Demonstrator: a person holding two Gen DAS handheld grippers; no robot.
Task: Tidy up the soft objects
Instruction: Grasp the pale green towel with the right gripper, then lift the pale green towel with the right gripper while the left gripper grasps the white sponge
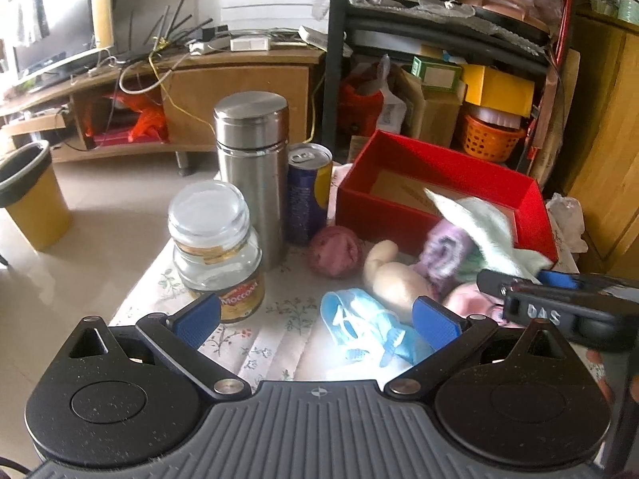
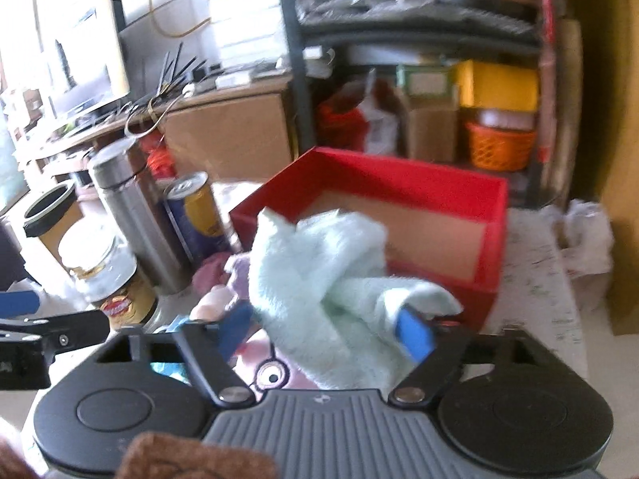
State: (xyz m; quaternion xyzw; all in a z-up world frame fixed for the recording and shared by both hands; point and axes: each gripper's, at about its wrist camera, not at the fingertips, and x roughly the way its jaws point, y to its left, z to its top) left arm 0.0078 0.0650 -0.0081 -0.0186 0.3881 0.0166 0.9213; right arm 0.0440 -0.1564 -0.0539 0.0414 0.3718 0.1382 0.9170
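A red open box [image 1: 379, 207] stands at the back right of the flower-patterned table. In front of it lie a pink cloth ball [image 1: 335, 251], a beige soft doll [image 1: 391, 275], a purple rolled cloth [image 1: 447, 247] and a blue knitted shoe [image 1: 359, 327]. My left gripper [image 1: 317, 319] is open, low over the blue shoe. My right gripper [image 2: 325, 329] is shut on a pale green towel [image 2: 315, 275], which bunches up between its blue pads in front of the red box [image 2: 399, 175]. In the left wrist view the right gripper [image 1: 523, 279] comes in from the right with the towel [image 1: 479, 223] raised.
A steel flask [image 1: 251, 167], a drink can [image 1: 309, 191] and a glass coffee jar [image 1: 215, 239] stand at the table's left. A white plastic bag [image 1: 567, 219] lies right of the box. A bin [image 1: 28, 191] is on the floor at the left, with a crowded rack behind.
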